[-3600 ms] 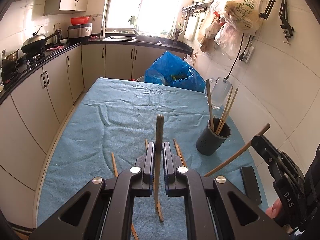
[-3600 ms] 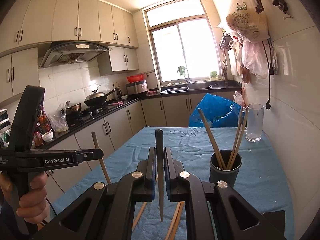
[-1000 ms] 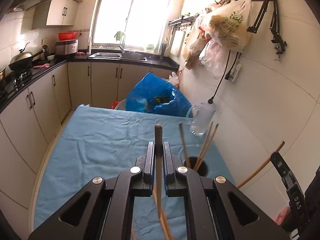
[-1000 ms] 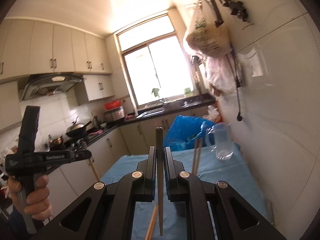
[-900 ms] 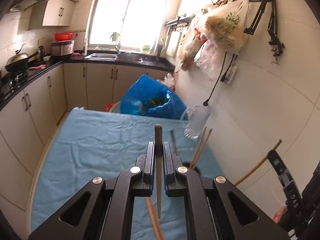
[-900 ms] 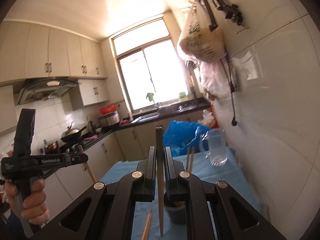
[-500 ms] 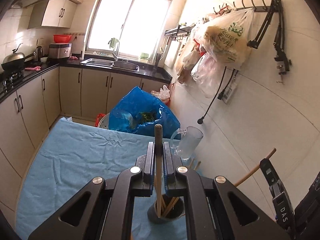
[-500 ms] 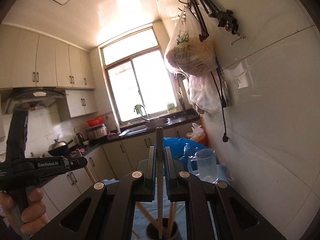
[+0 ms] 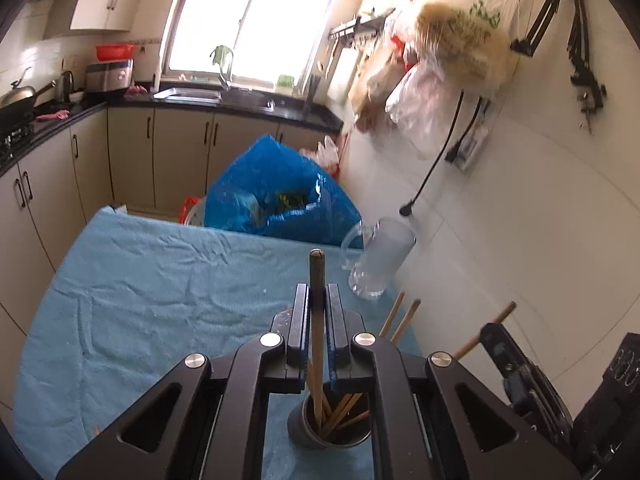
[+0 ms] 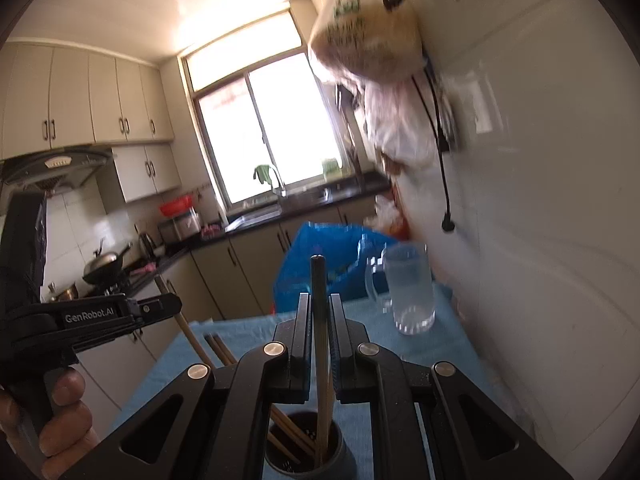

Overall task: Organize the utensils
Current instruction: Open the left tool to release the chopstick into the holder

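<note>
Now that both grippers have swung over the holder (image 9: 329,428), left gripper (image 9: 318,320) & right gripper (image 10: 319,320) each pinching a chopstick w/ tip in the cup, I'd say drop is next.

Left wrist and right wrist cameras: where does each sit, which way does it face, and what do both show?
Left wrist: on the left gripper, looking down along its fingers at the dark holder on the blue cloth; its shut jaws grip a chopstick; the right gripper shows at right.
Right wrist: on the right gripper, aimed flatter toward the window; jaws shut on a chopstick; the left gripper and a hand show at left.
Shared: holder, glass mug, blue bag.
</note>
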